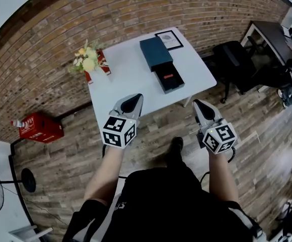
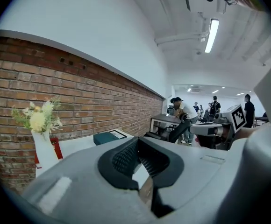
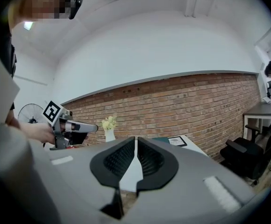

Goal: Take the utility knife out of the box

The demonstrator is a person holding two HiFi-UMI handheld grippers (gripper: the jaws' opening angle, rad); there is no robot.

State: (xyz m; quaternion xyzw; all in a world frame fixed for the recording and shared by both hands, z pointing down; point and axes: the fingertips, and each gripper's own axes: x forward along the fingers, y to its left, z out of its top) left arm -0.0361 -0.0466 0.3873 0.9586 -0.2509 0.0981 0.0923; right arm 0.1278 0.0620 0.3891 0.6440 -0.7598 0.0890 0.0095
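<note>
Looking down, only the head view shows the drawer's contents. One dark teal rectangular box (image 1: 156, 53) lies on the white table (image 1: 121, 84), ahead of both grippers and nearer the right one. Its single black drawer tray (image 1: 172, 84) is slid out toward the grippers, and in it lies one orange-red utility knife (image 1: 167, 76), untouched.

Neither gripper view shows the knife. The left gripper view catches just the box's top edge (image 2: 106, 137), to the left of its jaws.

Left gripper (image 1: 133, 98): jaws clenched together, nothing between them, as its own view (image 2: 136, 141) confirms. Right gripper (image 1: 199, 104): its own view (image 3: 135, 141) shows a narrow slit between the pads, empty. Both are held short of the table edge.

One white vase of yellow and white flowers (image 1: 88, 59) stands ahead and left of the left gripper, with one red carton (image 1: 103, 62) just beside it. One framed card (image 1: 169, 39) lies beyond the box.

The left gripper view alone shows several people at desks far to the right.
</note>
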